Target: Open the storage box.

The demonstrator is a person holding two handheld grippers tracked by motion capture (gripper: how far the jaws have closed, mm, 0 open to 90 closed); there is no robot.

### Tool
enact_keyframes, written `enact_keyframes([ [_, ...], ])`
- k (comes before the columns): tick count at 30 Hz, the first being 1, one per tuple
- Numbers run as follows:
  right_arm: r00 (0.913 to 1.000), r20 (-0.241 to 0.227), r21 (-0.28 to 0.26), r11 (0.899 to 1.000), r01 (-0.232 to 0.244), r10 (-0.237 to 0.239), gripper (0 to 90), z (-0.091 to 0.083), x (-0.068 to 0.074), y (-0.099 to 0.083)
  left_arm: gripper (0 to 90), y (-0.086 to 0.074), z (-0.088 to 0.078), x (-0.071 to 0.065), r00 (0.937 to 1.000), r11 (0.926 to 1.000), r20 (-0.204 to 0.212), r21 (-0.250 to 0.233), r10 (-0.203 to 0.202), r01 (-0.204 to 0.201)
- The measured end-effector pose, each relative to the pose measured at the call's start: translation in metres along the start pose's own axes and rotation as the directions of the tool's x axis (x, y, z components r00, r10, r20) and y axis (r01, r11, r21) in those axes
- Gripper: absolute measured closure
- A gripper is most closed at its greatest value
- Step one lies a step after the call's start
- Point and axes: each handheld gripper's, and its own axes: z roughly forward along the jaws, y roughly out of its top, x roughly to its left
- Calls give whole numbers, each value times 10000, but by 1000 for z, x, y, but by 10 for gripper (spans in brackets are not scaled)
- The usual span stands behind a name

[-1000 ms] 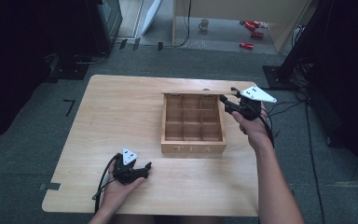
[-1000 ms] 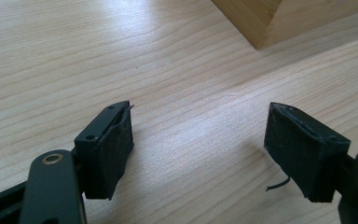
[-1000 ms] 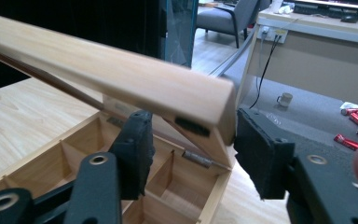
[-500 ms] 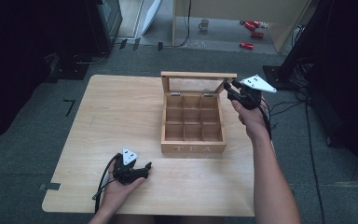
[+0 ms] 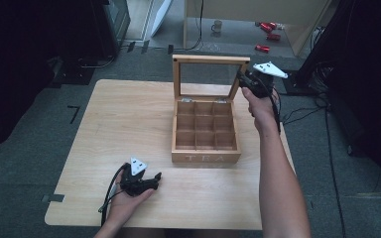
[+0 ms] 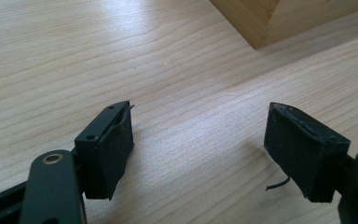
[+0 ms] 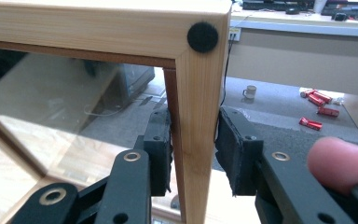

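Nearest the person, the left gripper [image 5: 140,181] rests on the wooden surface [image 5: 119,124] near its front edge, jaws spread wide with just bare wood grain between them. In its own view a corner of the box [image 6: 279,18] sits up ahead, well apart from the jaws, nothing in between.

Next out is the tea box [image 5: 204,136], middle-right of the surface, nine compartments, "TEA" on the front wall. Its lid [image 5: 209,74] stands upright at the back, a glass pane in a wood frame.

The right gripper [image 5: 250,82] is up at the lid's right side, jaws closed on the frame's upright post [image 7: 196,140], one pad either side, just below the corner with the round black bumper [image 7: 203,37].

Beyond that on the floor: a mug [image 5: 217,26] and some red things [image 5: 267,35].
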Motion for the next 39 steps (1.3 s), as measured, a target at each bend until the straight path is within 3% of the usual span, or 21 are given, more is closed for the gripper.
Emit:
enact_keyframes([
  [9, 9990, 159, -130, 9991, -411, 413, 672, 21, -3, 5, 244, 0, 0, 0, 10000, 10000, 42, -1, 12, -12],
  [18, 9941, 858, 133, 9976, -673, 659, 679, 51, -3, 15, 244, 0, 0, -1, 10000, 10000, 26, 4, 36, -36],
  [31, 9873, 1352, -134, 9966, -817, 828, 683, 76, -2, 8, 244, 0, 0, -1, 10000, 10000, 54, 7, 60, -60],
  [32, 9859, 1545, 116, 9977, -663, 638, 834, 81, -3, 3, 244, 0, 1, -1, 10000, 10000, 50, 8, 70, -70],
  [33, 9859, 1545, 116, 9977, -663, 638, 834, 81, -3, 3, 244, 0, 1, -1, 10000, 10000, 50, 8, 70, -70],
  [34, 9747, 2202, 431, 9979, -487, 381, 825, 84, -4, -4, 244, 0, 1, -1, 10000, 10000, 49, 9, 72, -72],
  [35, 9747, 2202, 431, 9979, -487, 381, 825, 84, -4, -4, 244, 0, 1, -1, 10000, 10000, 46, 13, 72, -73],
  [36, 9780, 1852, 106, 9950, -994, 957, 822, 83, -8, -9, 244, 1, 1, -1, 9999, 9999, 45, 29, 96, -96],
  [39, 9779, 1605, 19, 9907, -1363, 1342, 807, 82, -12, -12, 244, 1, 1, -1, 9999, 9999, 40, 42, 123, -124],
])
